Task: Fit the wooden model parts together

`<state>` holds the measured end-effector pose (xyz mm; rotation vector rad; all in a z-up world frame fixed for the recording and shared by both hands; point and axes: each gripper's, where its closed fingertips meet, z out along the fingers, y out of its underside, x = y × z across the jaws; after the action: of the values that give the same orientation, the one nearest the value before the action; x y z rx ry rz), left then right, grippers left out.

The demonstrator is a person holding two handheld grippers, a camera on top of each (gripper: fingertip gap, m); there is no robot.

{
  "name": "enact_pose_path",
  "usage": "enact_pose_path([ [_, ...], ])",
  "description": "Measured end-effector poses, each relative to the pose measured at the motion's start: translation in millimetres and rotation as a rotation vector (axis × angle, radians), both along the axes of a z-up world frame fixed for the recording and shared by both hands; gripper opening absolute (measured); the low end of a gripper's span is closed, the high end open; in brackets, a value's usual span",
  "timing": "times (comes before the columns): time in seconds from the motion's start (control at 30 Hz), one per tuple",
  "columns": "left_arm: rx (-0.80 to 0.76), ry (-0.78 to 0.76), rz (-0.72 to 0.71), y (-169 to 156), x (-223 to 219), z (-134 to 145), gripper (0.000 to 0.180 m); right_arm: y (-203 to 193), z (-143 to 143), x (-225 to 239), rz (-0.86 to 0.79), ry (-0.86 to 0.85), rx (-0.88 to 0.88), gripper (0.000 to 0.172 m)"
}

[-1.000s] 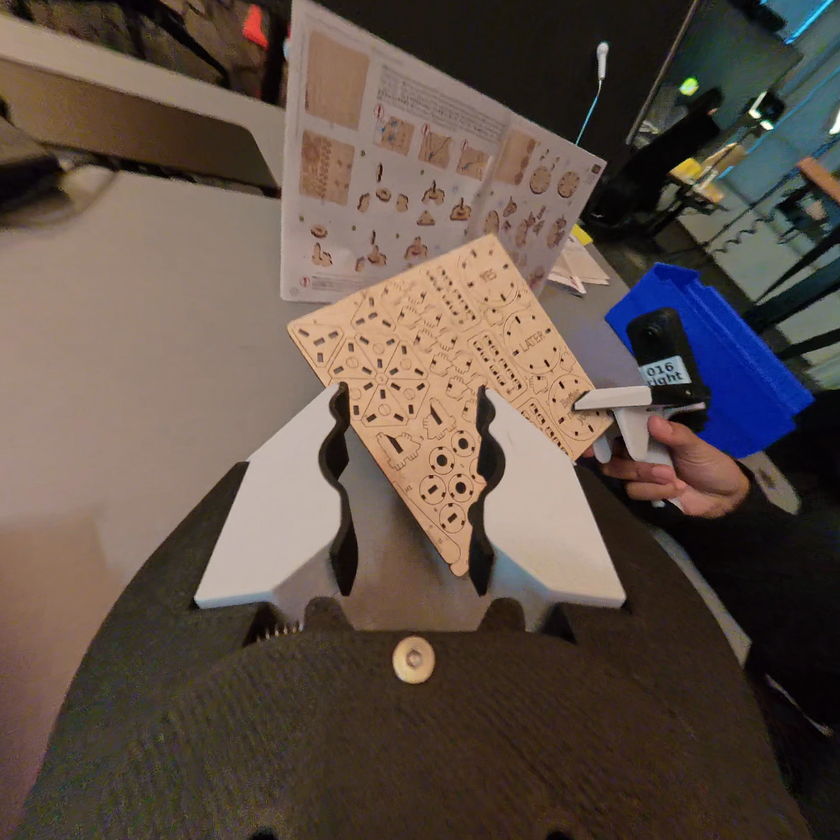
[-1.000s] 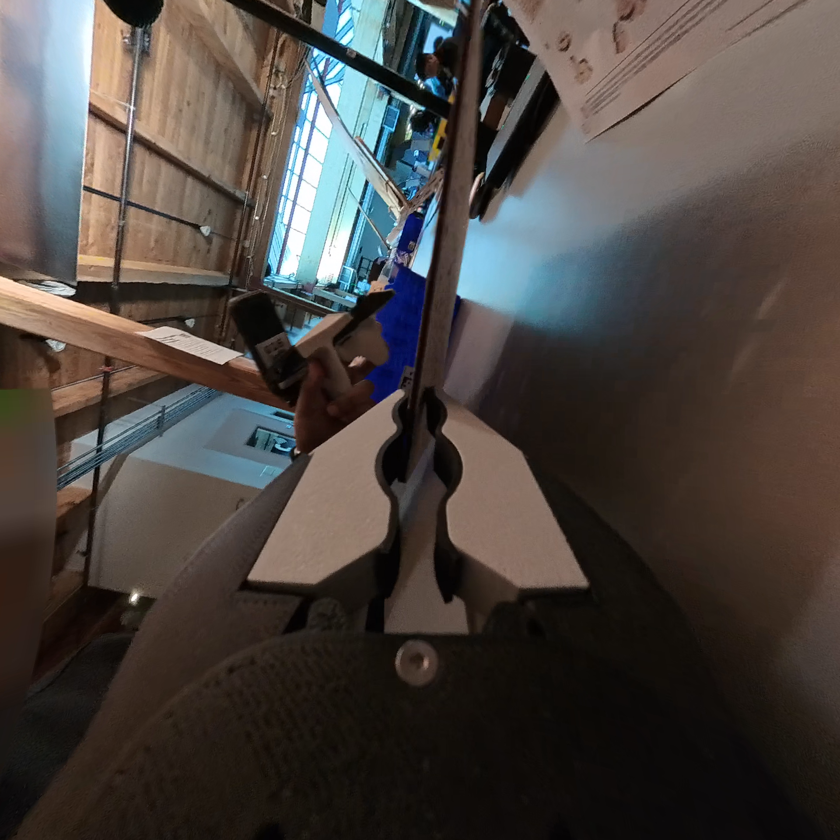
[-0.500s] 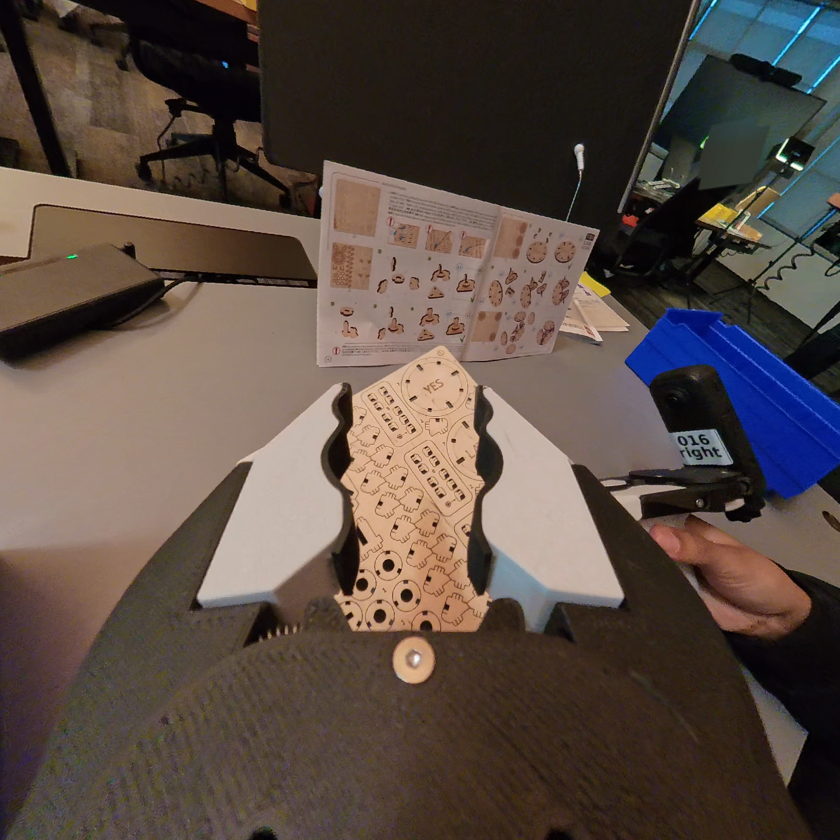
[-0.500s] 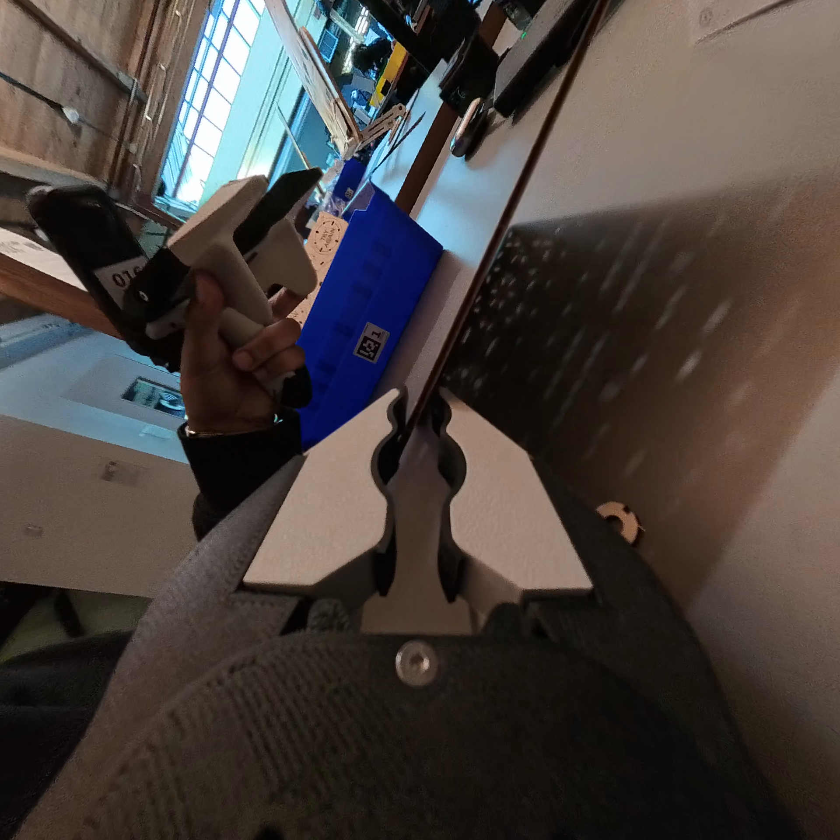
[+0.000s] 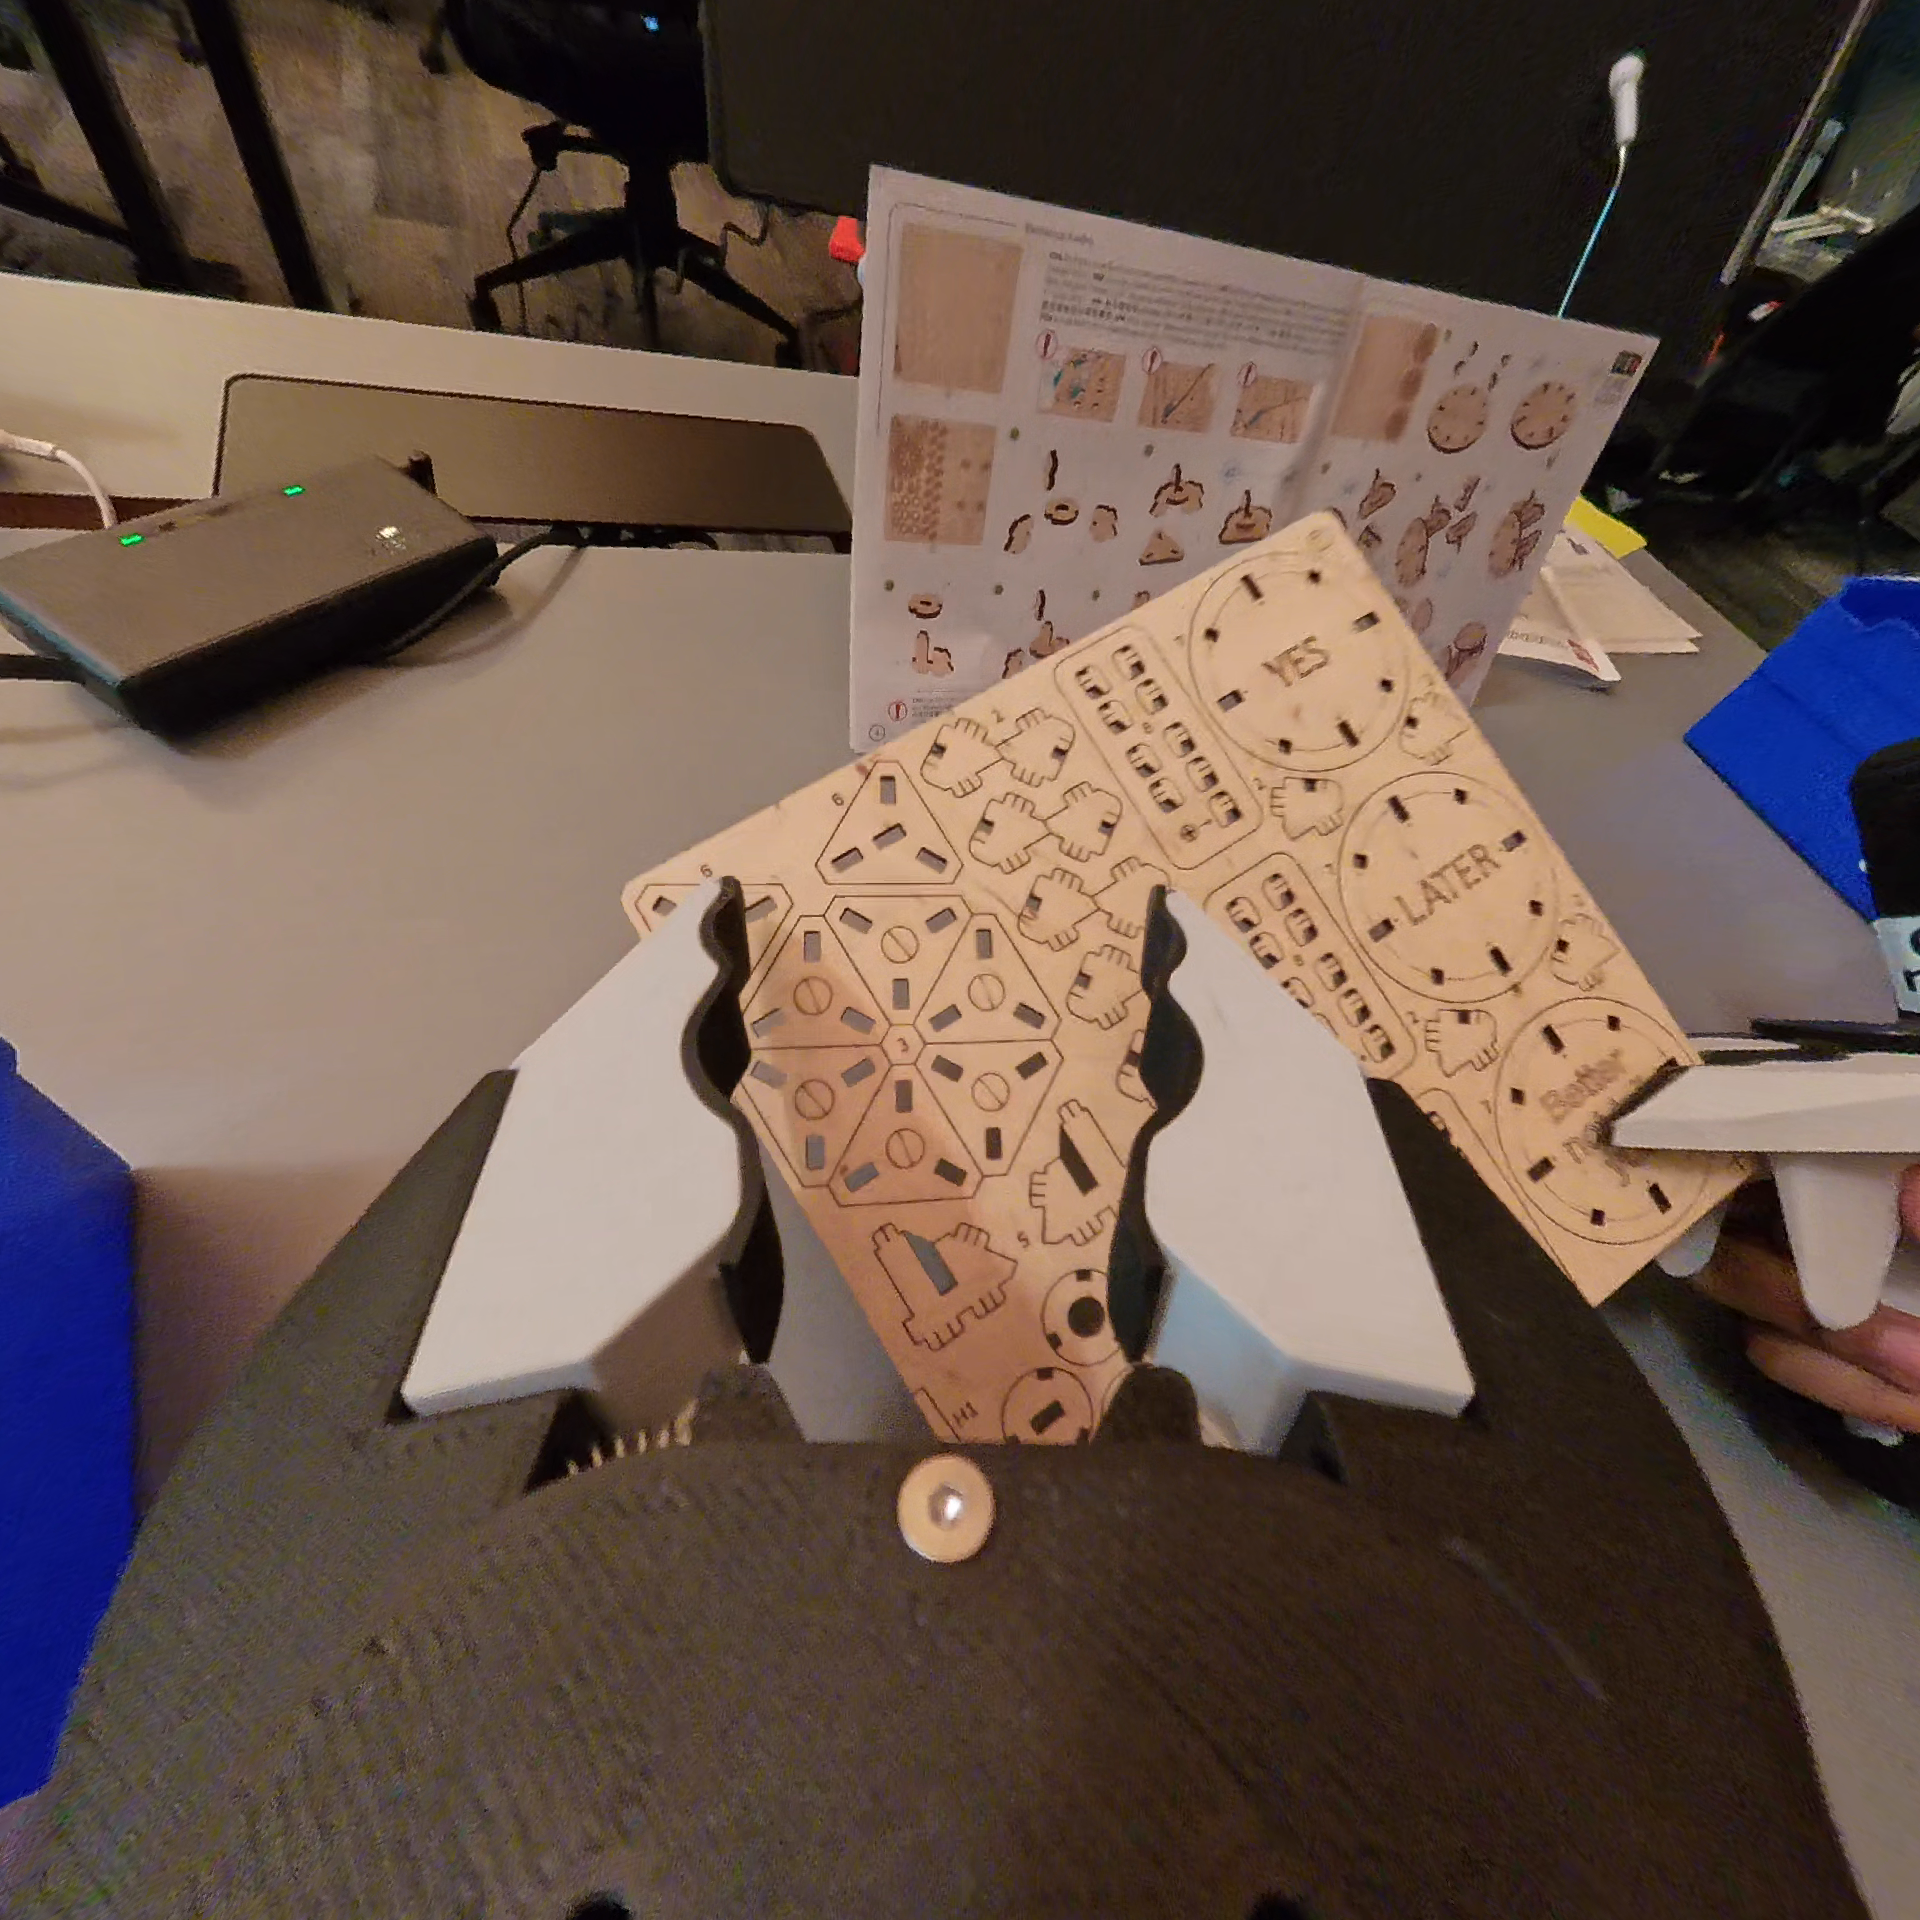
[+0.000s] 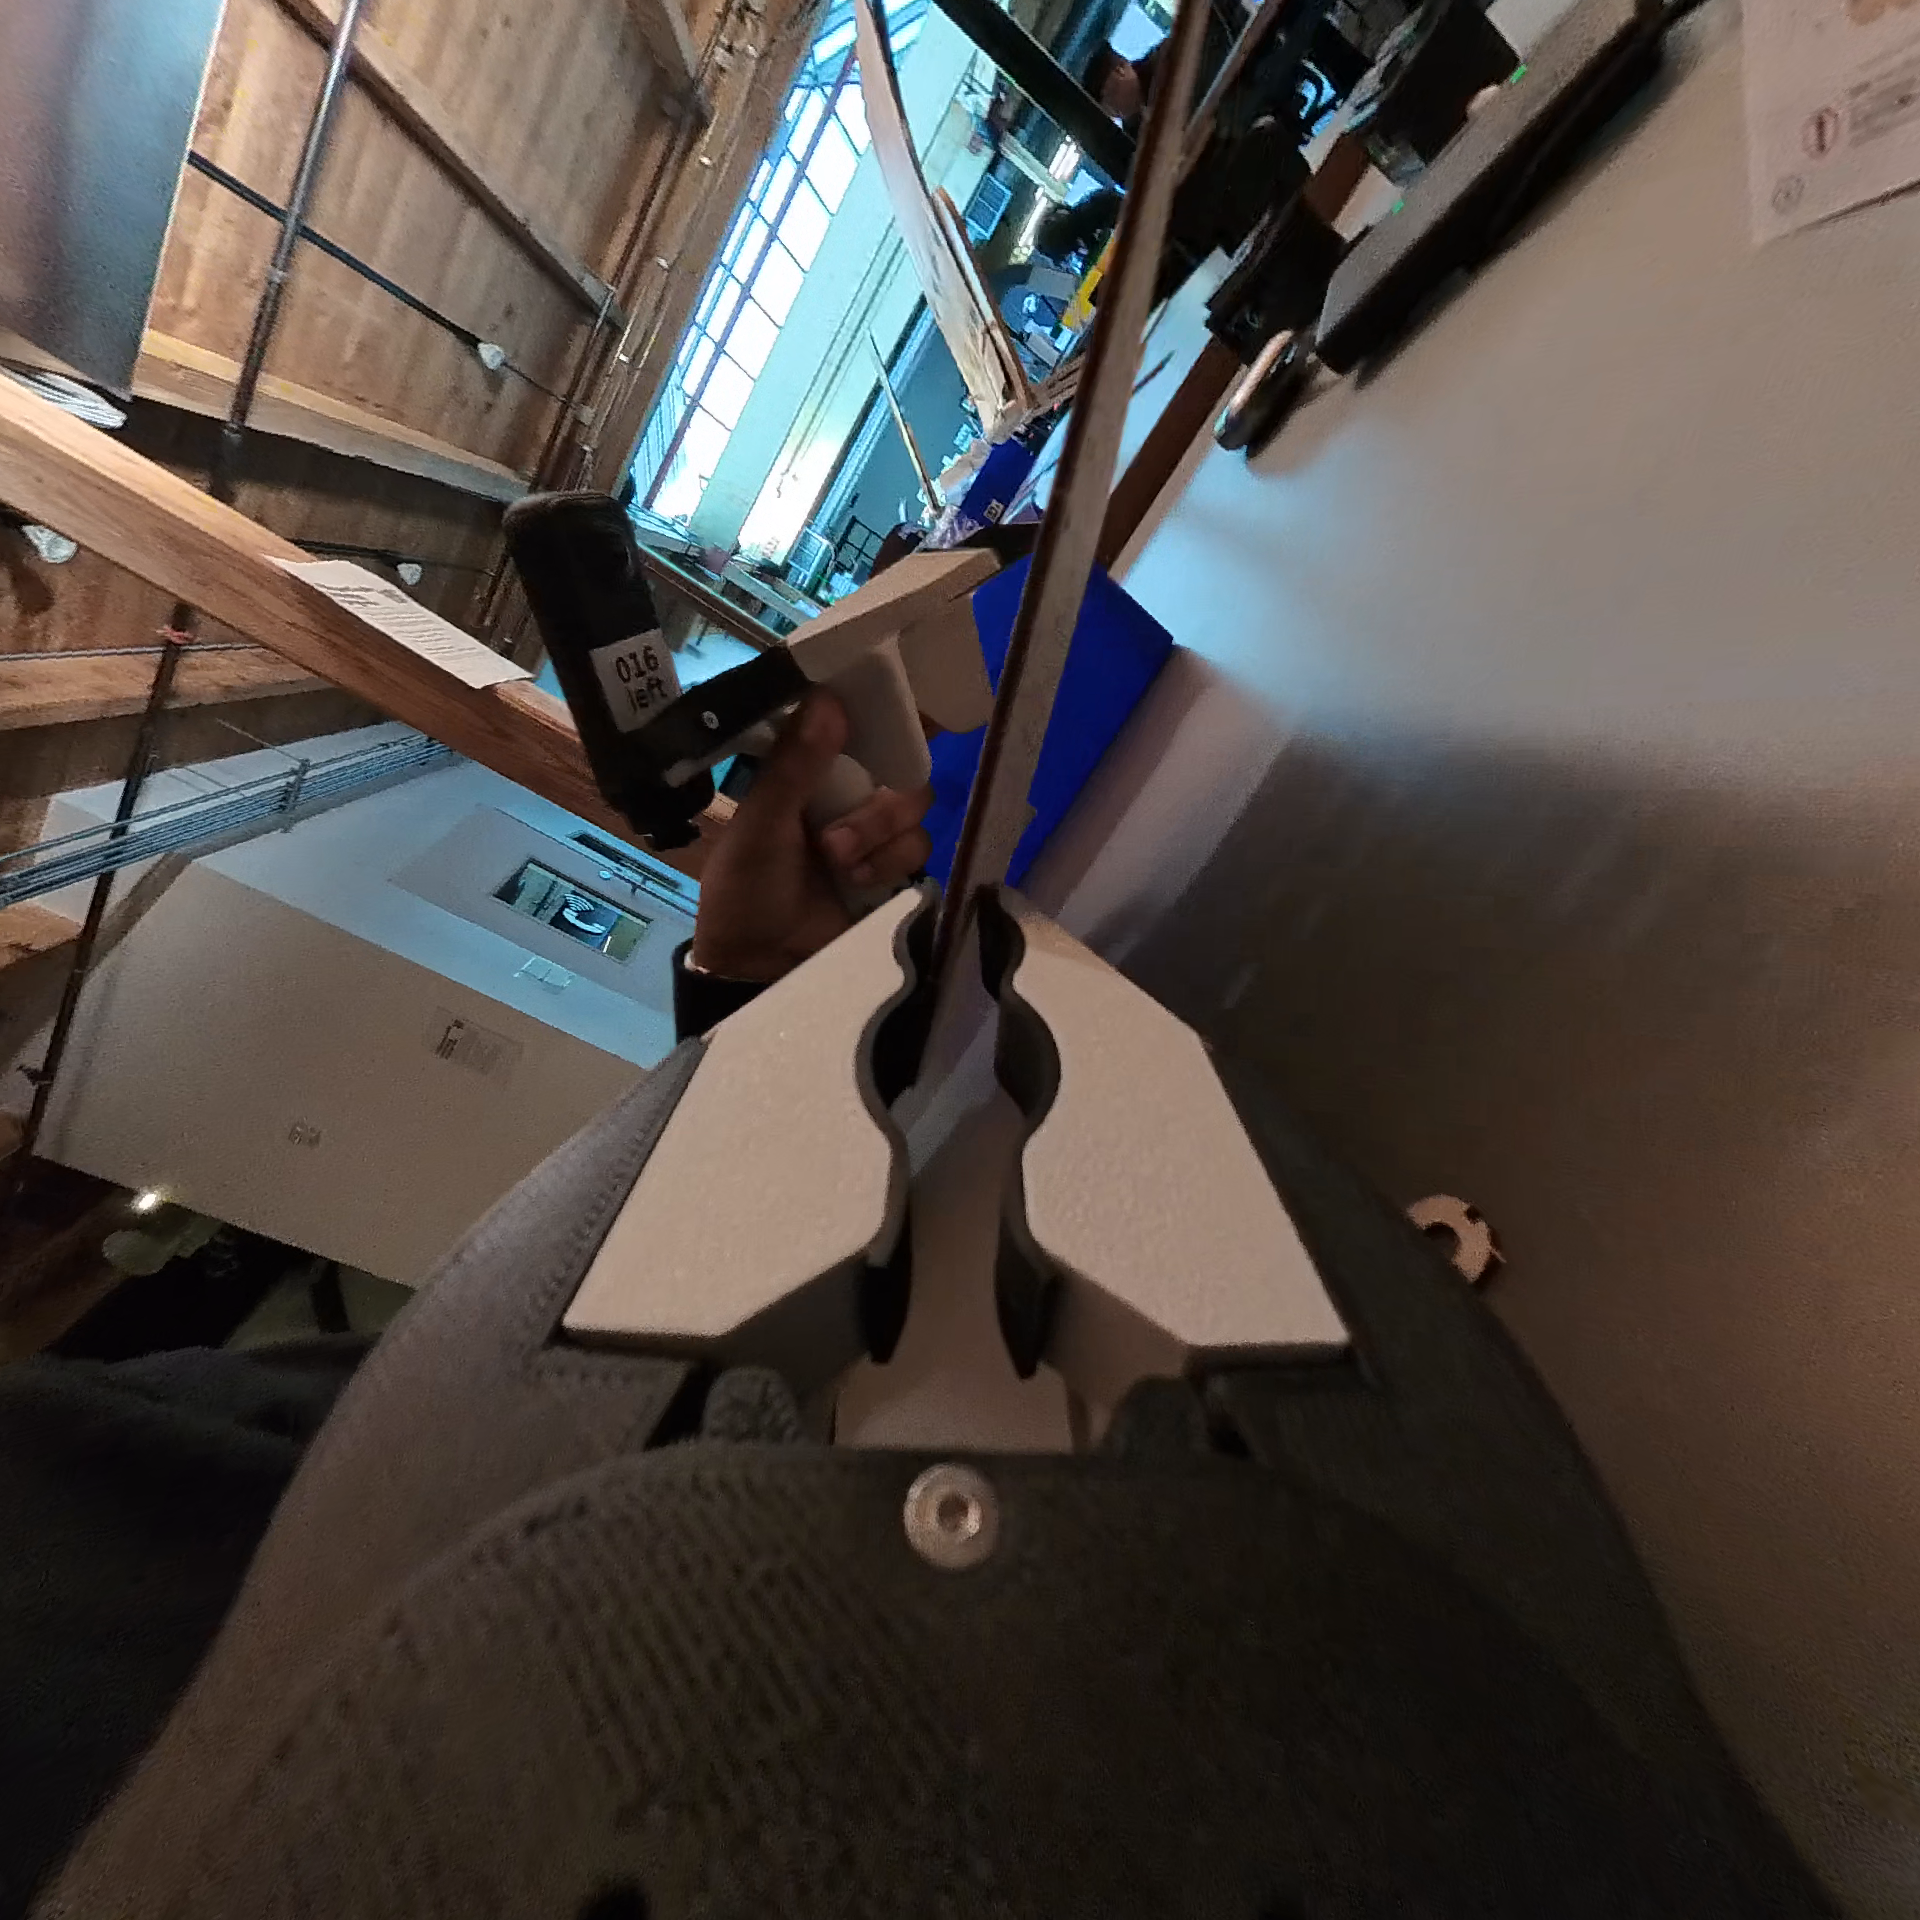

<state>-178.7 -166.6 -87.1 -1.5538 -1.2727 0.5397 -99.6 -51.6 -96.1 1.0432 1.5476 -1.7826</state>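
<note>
Overhead, timber beams show; below, a grey matte tabletop (image 5: 364, 883) carries a black power brick (image 5: 239, 592), a propped paper instruction sheet (image 5: 1195, 416) and a blue plastic bin (image 5: 1808, 717). Right gripper (image 6: 961, 914) pinches the thin laser-cut plywood parts sheet (image 5: 1226, 883) held off the table. Left gripper (image 5: 940, 904) is spread, pads clear of it. The bin is cropped.

Wooden sheet (image 5: 1195, 935) before instruction leaflet (image 5: 1195, 416), power brick (image 5: 239, 592) far left

A thin, pale laser-cut plywood sheet (image 5: 1195, 914) is hanging tilted above the grey table (image 5: 416, 831), its punch-out discs toward two o'clock, its four-o'clock corner being pinched by the right gripper (image 5: 1610, 1127).
</note>
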Motion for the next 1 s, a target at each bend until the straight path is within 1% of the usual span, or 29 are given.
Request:
enact_pose_path([
  [0.1, 0.0, 0.038, 0.022, -2.0, -2.0, 5.6, 0.082, 0.9, 0.0, 0.5, 0.007, 0.019, 0.003, 0.004],
  [0.27, 0.058, 0.045, 0.003, -3.8, -1.8, 7.3, 0.081, -2.7, 2.2, 11.2, 0.075, 0.056, -0.021, 0.004],
  [0.4, 0.111, 0.087, 0.001, -6.6, -1.2, 16.8, 0.081, 0.0, 1.8, 10.9, 0.076, 0.101, 0.012, 0.003],
  [0.53, 0.153, 0.136, -0.002, -7.5, -0.5, 27.2, 0.082, 14.6, 2.1, -5.2, 0.016, 0.118, 0.02, 0.001],
  [0.7, 0.182, 0.147, 0.002, -5.5, -2.4, 26.9, 0.091, 51.1, 16.2, -34.2, -0.093, 0.132, -0.061, 0.0],
  [0.77, 0.214, 0.116, -0.017, 1.9, -3.5, 20.8, 0.098, 66.8, 25.2, -43.1, -0.136, 0.162, -0.096, 0.0],
  [0.87, 0.284, 0.059, -0.083, 23.5, -3.1, 11.2, 0.103, 89.4, 41.6, -53.0, -0.203, 0.178, -0.186, 0.0],
  [0.93, 0.356, 0.028, -0.157, 45.0, 0.2, 7.9, 0.102, 101.9, 52.4, -56.1, -0.229, 0.173, -0.263, 0.0],
  [0.97, 0.411, 0.012, -0.208, 58.3, 3.6, 8.2, 0.102, 106.8, 57.0, -56.8, -0.236, 0.169, -0.299, 0.0],
  [1.0, 0.481, -0.001, -0.263, 71.8, 7.7, 10.7, 0.097, 110.5, 60.1, -57.3, -0.24, 0.166, -0.324, 0.0],
])
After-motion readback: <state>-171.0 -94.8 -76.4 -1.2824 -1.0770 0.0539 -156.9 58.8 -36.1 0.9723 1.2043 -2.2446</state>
